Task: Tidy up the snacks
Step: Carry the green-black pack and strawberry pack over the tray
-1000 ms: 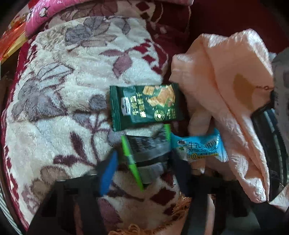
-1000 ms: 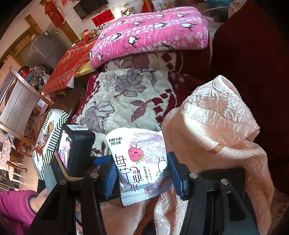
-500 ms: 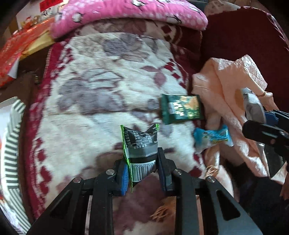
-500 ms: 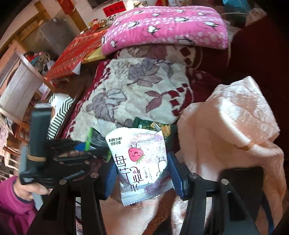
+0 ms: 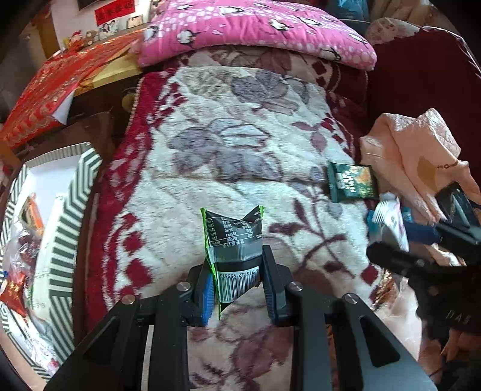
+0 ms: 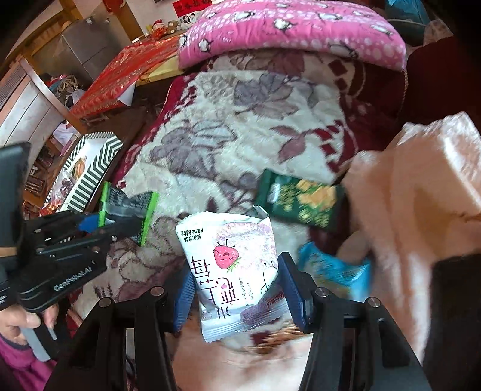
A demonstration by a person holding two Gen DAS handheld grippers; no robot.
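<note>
My left gripper (image 5: 237, 278) is shut on a black and grey snack packet with green edges (image 5: 234, 243), held above the floral blanket (image 5: 228, 144); the packet also shows in the right wrist view (image 6: 129, 210). My right gripper (image 6: 236, 288) is shut on a white strawberry snack packet (image 6: 231, 264). A dark green cracker packet (image 6: 300, 200) lies on the blanket, also in the left wrist view (image 5: 351, 182). A light blue packet (image 6: 333, 270) lies beside the peach cloth. A striped box (image 5: 57, 240) holding several snacks stands at the left.
A crumpled peach cloth (image 6: 421, 195) lies at the right on the blanket. A pink penguin pillow (image 5: 255, 27) sits at the back. A red tablecloth (image 5: 54, 90) covers a table at the far left. A dark red sofa back (image 5: 427, 75) rises at the right.
My left gripper closed on the black packet, lifted it off the blanket and drew back to the left. My right gripper kept the strawberry packet and moved nearer the green and blue packets.
</note>
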